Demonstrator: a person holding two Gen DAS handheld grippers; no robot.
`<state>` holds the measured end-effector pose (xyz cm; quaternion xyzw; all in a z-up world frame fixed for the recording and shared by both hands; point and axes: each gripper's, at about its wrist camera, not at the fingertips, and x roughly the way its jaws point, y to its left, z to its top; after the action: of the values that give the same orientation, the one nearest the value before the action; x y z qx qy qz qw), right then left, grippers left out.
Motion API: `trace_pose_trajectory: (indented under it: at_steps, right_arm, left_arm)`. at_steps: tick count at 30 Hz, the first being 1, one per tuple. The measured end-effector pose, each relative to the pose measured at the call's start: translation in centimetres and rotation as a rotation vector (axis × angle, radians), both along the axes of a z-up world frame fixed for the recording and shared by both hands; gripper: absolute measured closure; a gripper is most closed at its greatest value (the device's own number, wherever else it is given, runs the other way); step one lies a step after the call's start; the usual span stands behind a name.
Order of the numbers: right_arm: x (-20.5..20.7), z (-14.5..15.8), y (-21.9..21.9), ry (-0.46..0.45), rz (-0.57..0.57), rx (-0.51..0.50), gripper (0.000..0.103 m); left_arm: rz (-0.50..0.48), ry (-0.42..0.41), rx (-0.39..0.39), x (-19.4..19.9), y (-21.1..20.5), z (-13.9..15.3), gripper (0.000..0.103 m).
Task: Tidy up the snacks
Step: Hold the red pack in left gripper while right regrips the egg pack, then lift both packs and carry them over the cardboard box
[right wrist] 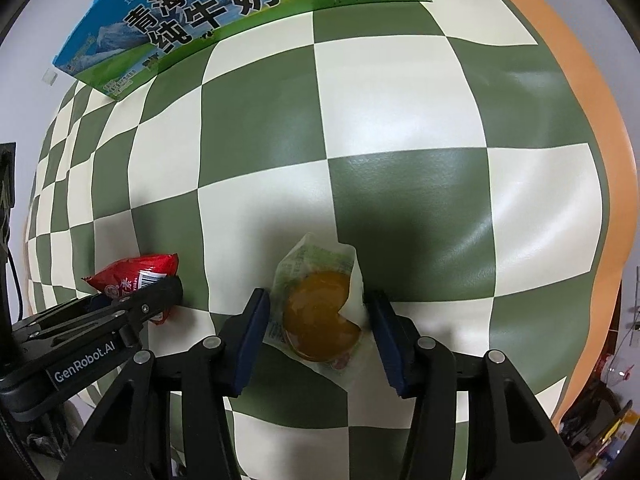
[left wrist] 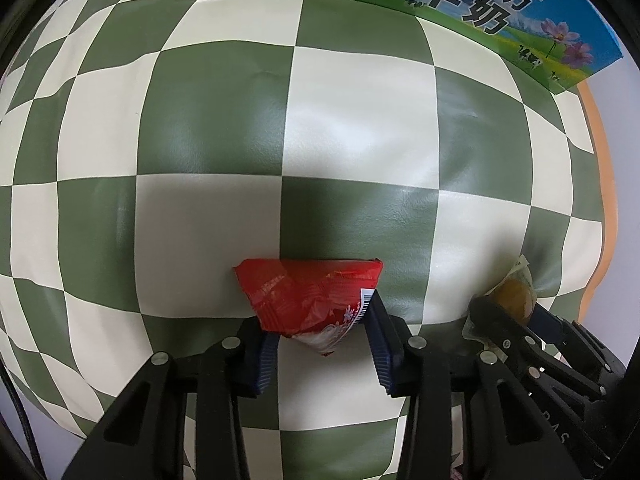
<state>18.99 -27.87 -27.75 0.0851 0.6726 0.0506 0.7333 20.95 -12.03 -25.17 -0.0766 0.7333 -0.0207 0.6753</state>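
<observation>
Red snack bag point(left wrist: 308, 300) is pinched in the left hand-held gripper point(left wrist: 320, 332) and the yellow cake packet point(right wrist: 320, 312) is pinched in the right hand-held gripper point(right wrist: 316, 336), both well short of the milk box point(right wrist: 200, 12), probably their new home.

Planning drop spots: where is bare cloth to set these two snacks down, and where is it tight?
Bare checkered cloth spans the whole middle, from the milk carton at the far edge down to both tongs. It is crowded only near the camera: the left tongs around the red packet sit close beside the right tongs around the pastry pack.
</observation>
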Motion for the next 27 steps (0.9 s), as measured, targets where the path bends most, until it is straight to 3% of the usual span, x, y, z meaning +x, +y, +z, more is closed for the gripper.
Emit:
trace_pose_trajectory:
  at_steps: [12, 15, 19, 27]
  right_arm:
    - [0.2, -0.5, 0.1, 0.014, 0.003, 0.000, 0.048]
    - [0.3, -0.6, 0.2, 0.015, -0.002, 0.025, 0.038]
    - [0.5, -1.0, 1.2, 0.022, 0.020, -0.002, 0.033]
    - [0.3, -0.8, 1.4, 0.002, 0.035, -0.035, 0.043]
  left_arm:
    - [-0.013, 0.013, 0.002, 0.0, -0.1, -1.4, 0.065]
    - [-0.012, 0.031, -0.016, 0.2, 0.1, -1.9, 0.064]
    - [0.002, 0.050, -0.027, 0.6, 0.4, -2.4, 0.064]
    - [-0.019, 0.025, 0.010, 0.3, 0.2, -1.7, 0.070]
